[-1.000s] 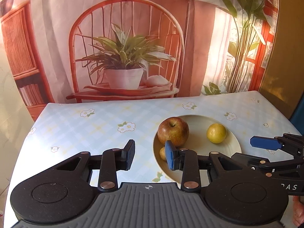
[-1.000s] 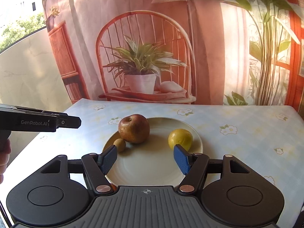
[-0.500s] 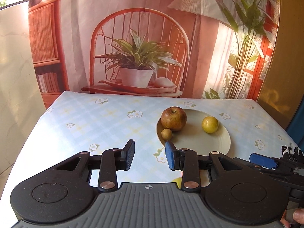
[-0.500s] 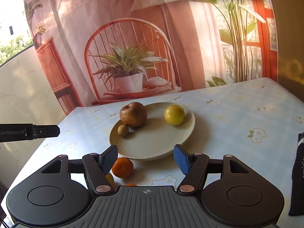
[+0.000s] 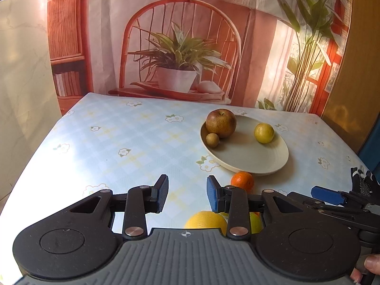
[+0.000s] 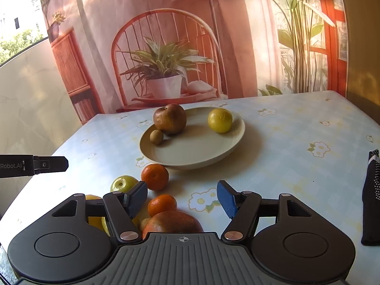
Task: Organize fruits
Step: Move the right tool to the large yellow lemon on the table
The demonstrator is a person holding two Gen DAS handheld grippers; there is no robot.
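Cream plate (image 6: 228,149), shallow, round, matte, sits mid-table w/ 3 fruits on it: a dull red-brown apple (image 6: 169,118) w/ stem dimple, a small tan round fruit (image 6: 156,137) touching its near side, and a smooth yellow citrus (image 6: 220,120) apart on the other side. Off the plate, near edge: 2 glossy, pebbly tangerines (image 6: 154,177), a green apple (image 6: 123,183), a big orange-skinned fruit (image 6: 172,222) and yellow fruit (image 5: 205,219) partly hidden by gripper bodies. Tablecloth (image 5: 133,142) is pale blue check w/ white flowers, slick sheen. Left gripper (image 5: 187,196): blue ribbed pads parted, nothing between. Right gripper (image 6: 182,198): jaws apart wider, gripping nothing. Black dotted glove (image 6: 371,197) lies at the table's right edge.
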